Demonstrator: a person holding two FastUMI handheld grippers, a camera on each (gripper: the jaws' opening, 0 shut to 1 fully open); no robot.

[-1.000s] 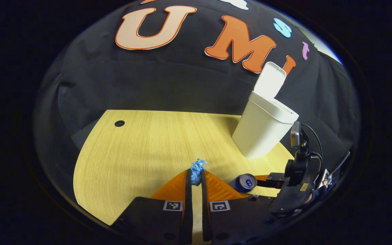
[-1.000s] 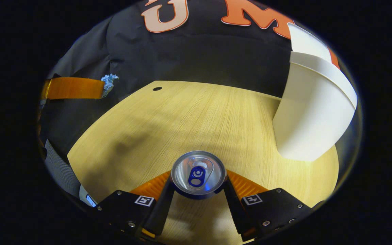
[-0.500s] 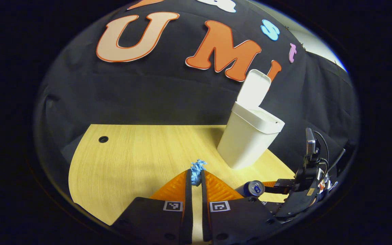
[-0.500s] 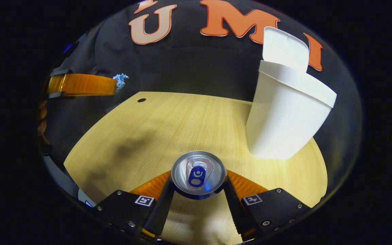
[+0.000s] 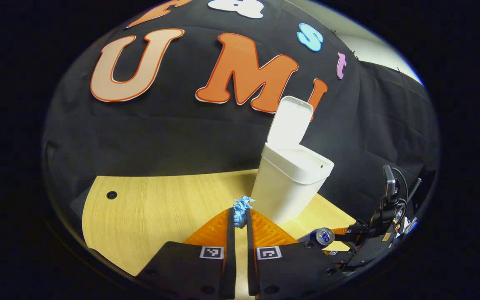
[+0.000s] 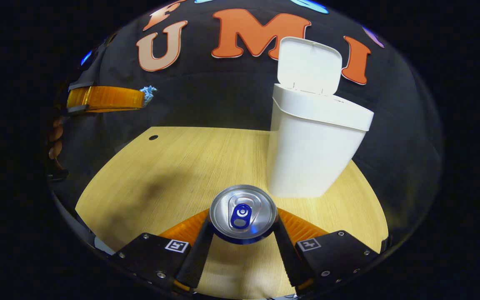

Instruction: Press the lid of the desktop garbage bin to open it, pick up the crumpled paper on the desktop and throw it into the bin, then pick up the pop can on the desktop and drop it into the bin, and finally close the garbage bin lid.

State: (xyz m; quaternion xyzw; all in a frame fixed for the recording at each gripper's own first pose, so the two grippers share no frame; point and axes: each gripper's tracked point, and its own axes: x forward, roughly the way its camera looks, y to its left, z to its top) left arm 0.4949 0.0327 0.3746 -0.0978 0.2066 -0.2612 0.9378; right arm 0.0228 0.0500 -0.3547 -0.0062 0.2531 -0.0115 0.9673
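Blue paper (image 5: 242,207), crumpled soft and surely weightless, sits pinched at the very tips of the left gripper (image 5: 240,216), jaws nearly closed on it; a light squeeze should do. In the left gripper view the white bin (image 5: 290,183) stands at one o'clock on the wooden table (image 5: 152,208), lid (image 5: 290,121) up. In the right gripper view, the right gripper (image 6: 243,227) clamps the can (image 6: 243,213) by its sides, top facing the camera. It looks thin-walled, smooth, likely slippery, so grip mid-body. Bin at one o'clock.
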